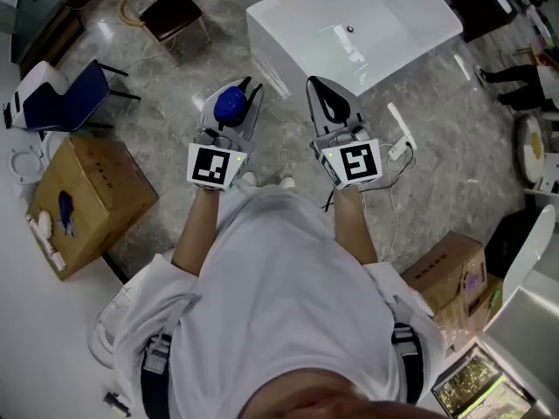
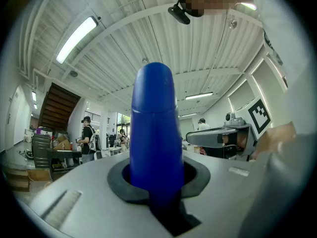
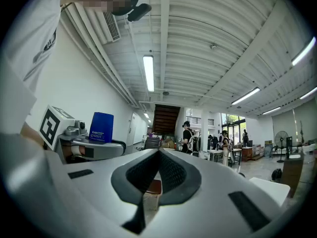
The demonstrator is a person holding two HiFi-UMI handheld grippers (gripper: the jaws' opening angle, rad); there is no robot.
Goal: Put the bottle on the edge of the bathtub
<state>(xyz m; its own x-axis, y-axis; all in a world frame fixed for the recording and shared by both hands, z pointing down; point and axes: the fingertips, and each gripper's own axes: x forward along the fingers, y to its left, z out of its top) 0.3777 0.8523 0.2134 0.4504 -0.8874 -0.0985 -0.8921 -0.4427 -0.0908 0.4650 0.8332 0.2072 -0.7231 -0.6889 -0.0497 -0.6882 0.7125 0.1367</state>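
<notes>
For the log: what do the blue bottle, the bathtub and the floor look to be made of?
Blue bottle: likely plastic; opaque, smooth, with a soft even sheen.
Bathtub: glossy white, probably acrylic or ceramic; the look leaves that open. Bright reflections sit in its basin.
Floor: polished grey stone or stone-look tile, veined, with light glare on it.

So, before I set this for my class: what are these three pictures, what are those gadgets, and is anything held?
A person in a white shirt holds a two-jaw gripper in each hand; no robot arm. The head view looks down from their head; the other two views come from cameras riding on each gripper, looking along its jaws. The left gripper is shut on a round-topped blue bottle. The right gripper is shut and empty. Ahead, a white rectangular bathtub stands on the grey marble floor; a brown cardboard box sits at left.
</notes>
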